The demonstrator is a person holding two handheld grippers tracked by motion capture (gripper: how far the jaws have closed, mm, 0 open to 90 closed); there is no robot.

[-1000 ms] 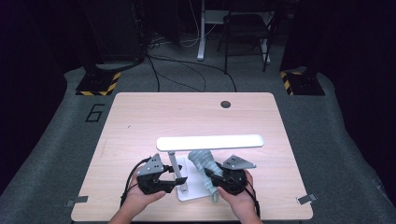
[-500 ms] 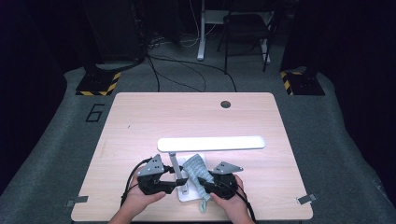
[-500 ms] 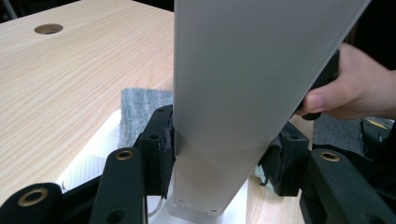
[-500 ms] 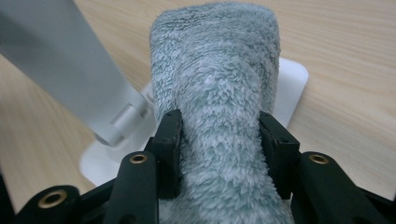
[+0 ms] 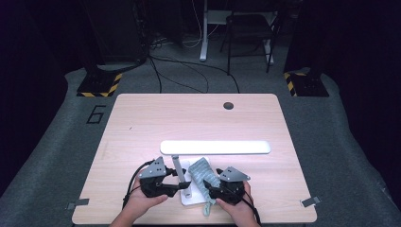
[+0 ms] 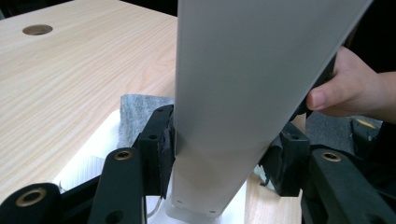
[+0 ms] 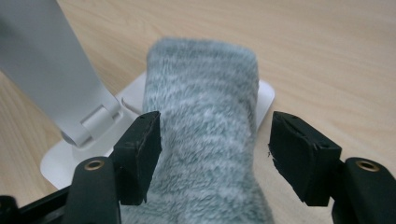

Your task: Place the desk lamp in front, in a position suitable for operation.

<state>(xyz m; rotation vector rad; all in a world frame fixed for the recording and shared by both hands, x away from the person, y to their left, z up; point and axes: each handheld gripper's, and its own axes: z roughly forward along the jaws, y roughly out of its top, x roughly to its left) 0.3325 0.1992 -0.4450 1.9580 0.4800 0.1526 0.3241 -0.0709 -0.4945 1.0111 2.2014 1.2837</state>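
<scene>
Grey and fuzzy, the sock (image 7: 205,154) lies over the white base (image 5: 189,197) of the desk lamp (image 5: 215,147), at the near edge of the wooden table (image 5: 142,118). I see my right gripper (image 7: 215,149) with jaws spread, one on each side of the sock; the left jaw touches it. My left gripper (image 6: 224,163) pinches the lamp's slanted arm (image 6: 243,93) from both sides.

White desk lamp (image 5: 215,147), long bar head lying crosswise, base at table's six o'clock, grey fuzzy sock (image 5: 204,176) draped over base
</scene>
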